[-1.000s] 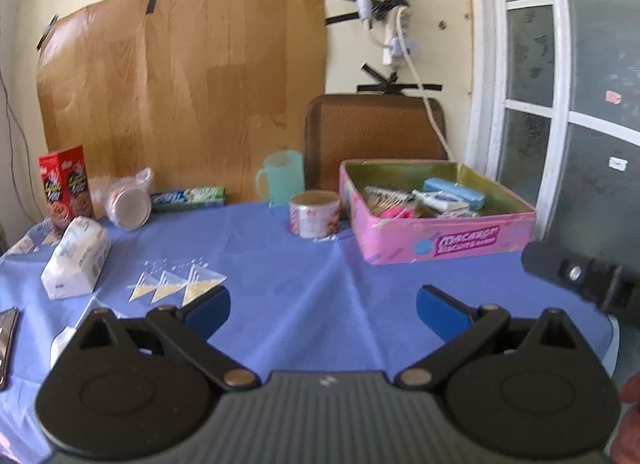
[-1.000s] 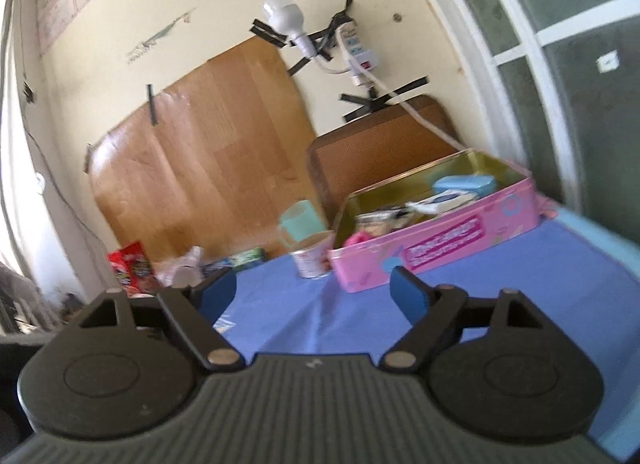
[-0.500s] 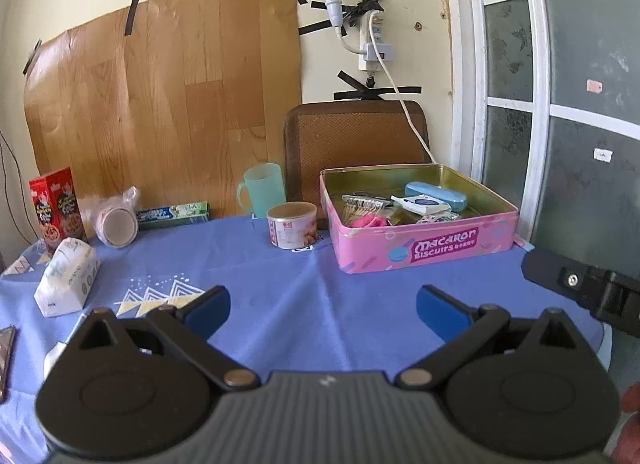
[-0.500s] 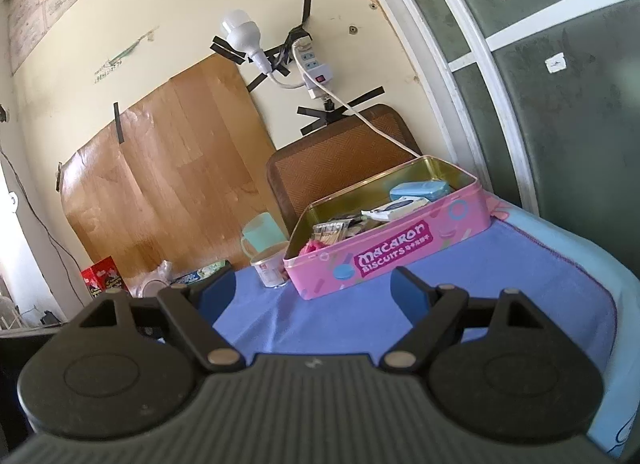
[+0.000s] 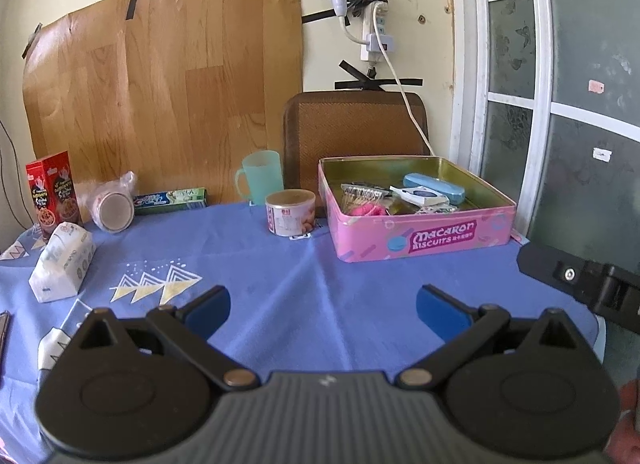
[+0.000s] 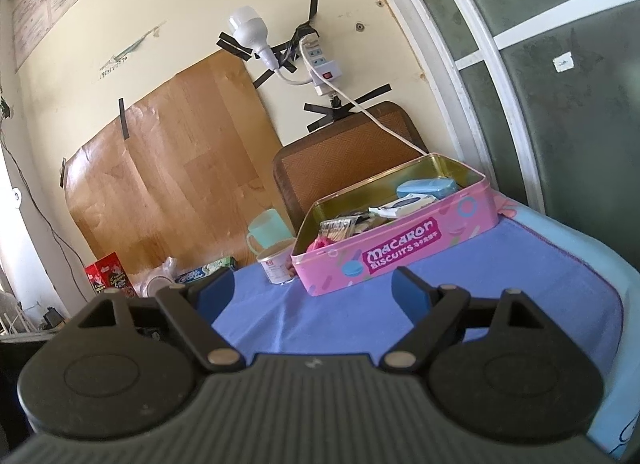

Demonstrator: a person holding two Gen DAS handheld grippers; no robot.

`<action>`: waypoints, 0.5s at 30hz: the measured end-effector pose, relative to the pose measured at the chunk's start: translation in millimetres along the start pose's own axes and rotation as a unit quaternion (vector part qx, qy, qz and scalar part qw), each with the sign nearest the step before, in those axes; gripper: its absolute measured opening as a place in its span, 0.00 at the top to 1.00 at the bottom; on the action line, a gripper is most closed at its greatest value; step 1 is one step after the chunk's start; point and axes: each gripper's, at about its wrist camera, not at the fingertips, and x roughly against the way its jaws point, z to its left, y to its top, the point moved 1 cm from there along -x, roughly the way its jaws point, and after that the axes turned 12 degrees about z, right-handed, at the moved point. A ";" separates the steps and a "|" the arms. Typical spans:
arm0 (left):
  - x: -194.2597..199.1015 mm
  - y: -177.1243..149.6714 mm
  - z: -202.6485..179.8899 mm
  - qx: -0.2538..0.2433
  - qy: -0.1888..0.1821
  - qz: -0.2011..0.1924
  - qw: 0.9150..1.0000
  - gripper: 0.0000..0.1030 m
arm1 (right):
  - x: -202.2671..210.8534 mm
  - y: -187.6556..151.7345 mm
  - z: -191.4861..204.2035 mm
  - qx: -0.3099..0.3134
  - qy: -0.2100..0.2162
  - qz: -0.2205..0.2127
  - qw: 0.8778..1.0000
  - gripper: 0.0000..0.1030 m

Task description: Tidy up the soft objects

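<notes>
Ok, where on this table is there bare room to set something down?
Bare blue tablecloth lies in front of the pink Macaron biscuit tin, between it and the tissue pack. The back edge is crowded: cookie box, toothpaste box, green cup, small can.

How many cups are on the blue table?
2. A mint green cup stands at the back by the brown chair, and a stack of plastic cups lies on its side in a bag near the red box. Others may be hidden.
</notes>
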 end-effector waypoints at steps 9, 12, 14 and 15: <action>-4.7 -5.7 6.9 -0.002 0.018 0.010 1.000 0.00 | -4.0 -3.0 -1.1 -0.013 0.000 0.009 1.000 0.14; -11.8 -7.0 14.2 0.007 0.025 0.020 0.999 0.00 | -6.8 -5.3 2.8 -0.009 -0.001 0.006 1.000 0.14; -16.4 -8.2 20.3 0.017 0.019 0.032 0.999 0.00 | -6.9 -7.8 7.8 -0.003 -0.004 0.003 1.000 0.14; -18.0 -9.8 23.1 0.022 0.014 0.037 0.999 0.00 | -6.0 -9.1 11.3 0.002 -0.005 0.001 1.000 0.14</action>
